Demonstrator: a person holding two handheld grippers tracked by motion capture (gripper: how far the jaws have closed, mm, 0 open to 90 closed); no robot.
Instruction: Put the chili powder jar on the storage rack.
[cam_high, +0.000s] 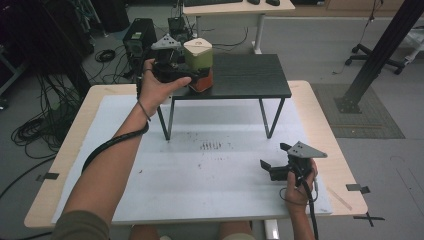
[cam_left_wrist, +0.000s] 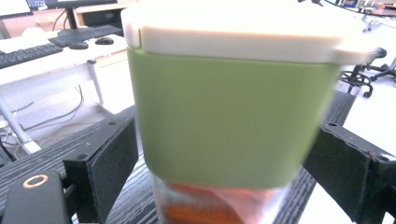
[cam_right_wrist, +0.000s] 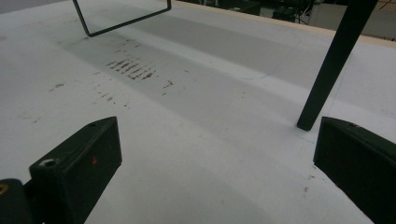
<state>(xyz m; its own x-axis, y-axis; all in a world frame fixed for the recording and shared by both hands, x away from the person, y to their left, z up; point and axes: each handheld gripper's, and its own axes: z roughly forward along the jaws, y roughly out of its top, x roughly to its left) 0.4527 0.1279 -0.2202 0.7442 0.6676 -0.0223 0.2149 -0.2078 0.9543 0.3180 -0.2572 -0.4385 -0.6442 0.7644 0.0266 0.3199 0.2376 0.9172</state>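
- Container (cam_high: 198, 64): green body, cream lid, clear base showing orange-red contents. Stands upright on the left end of the black shelf (cam_high: 250, 75), near its front edge. In the left tool view the container (cam_left_wrist: 224, 116) sits between the two black jaws, close to the lens and slightly blurred.
- Left tool (cam_high: 186, 70): held level at shelf height by the left hand (cam_high: 152, 90), directed at the container. Jaws parted and standing on either side of the green body; a narrow gap shows at the left jaw, contact at the right jaw cannot be told. Not clamped.
- Right tool (cam_high: 272, 167): held low over the desk (cam_high: 210, 170) by the right hand (cam_high: 299, 187), near the front right, well apart from the container. Jaws wide apart, nothing between them.
- Black shelf: small raised stand with thin metal legs, set at the far middle of the desk; one leg (cam_right_wrist: 334, 65) appears in the right tool view.
- Desk: white mat on a pale wood top; a patch of dark scuff marks (cam_high: 211, 145) in front of the shelf, also seen in the right tool view (cam_right_wrist: 133, 69).
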